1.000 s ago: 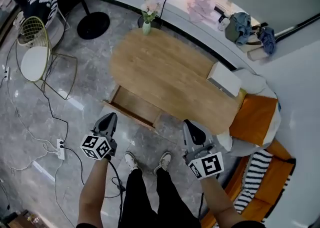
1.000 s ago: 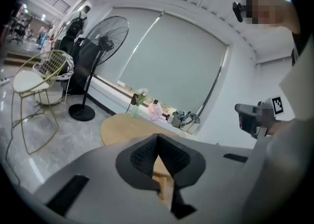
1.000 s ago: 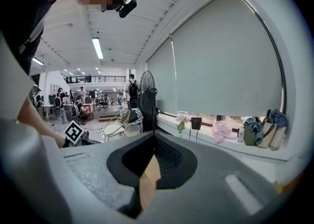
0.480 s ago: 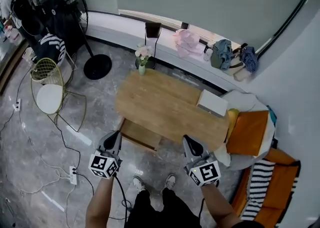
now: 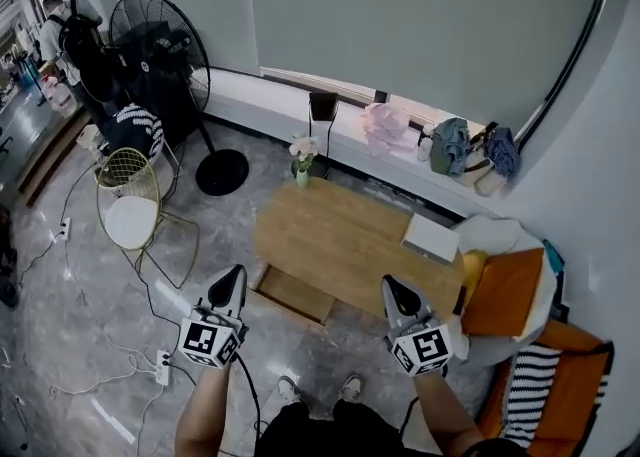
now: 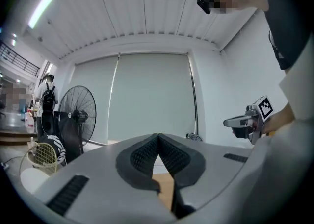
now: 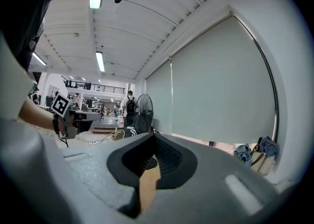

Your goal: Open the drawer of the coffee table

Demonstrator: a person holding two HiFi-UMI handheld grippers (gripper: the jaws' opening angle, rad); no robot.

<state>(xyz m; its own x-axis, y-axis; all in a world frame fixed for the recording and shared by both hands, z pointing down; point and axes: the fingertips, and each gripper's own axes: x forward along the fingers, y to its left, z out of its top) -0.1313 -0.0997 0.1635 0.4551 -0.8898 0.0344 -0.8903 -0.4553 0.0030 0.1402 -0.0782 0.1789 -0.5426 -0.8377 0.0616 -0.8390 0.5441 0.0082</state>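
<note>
One drawer (image 5: pixel 293 294), standing open from one coffee table (image 5: pixel 350 240), below and ahead, between two grippers. Left gripper (image 5: pixel 231 283): level, jaws together, empty. Right gripper (image 5: pixel 394 293): likewise. Two forearms outstretched.

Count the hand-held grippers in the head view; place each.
2. The left hand-held gripper is left of the open drawer; the right hand-held gripper is at the coffee table's near edge. None looks hidden.
</note>
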